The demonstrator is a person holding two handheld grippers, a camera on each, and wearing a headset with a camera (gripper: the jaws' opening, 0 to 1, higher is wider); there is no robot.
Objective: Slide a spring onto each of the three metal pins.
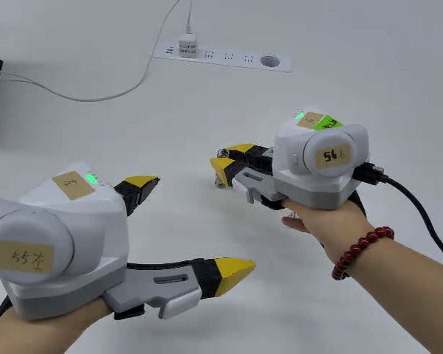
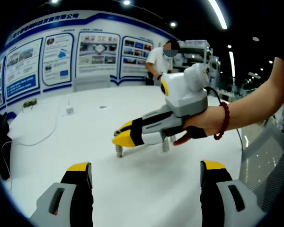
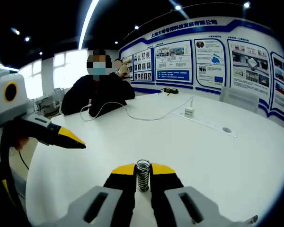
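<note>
Spring upright, centre-right of scene, low at the white table, pinched mid-coil by the right gripper, jaws pressed against it on both sides. Whether its foot touches the table: cannot tell. Likely light, thin wire, squashy, prone to pop out sideways; best held lightly at mid-coil, with the ends free for a pin. Left gripper near-left, well apart, jaws spread, nothing in them. Right gripper view gives the coil straight-on between the jaw tips. Left gripper view gives it side-on: two upright metal pieces under the right gripper, on the table, pins or springs unclear. Power strip far side.
</note>
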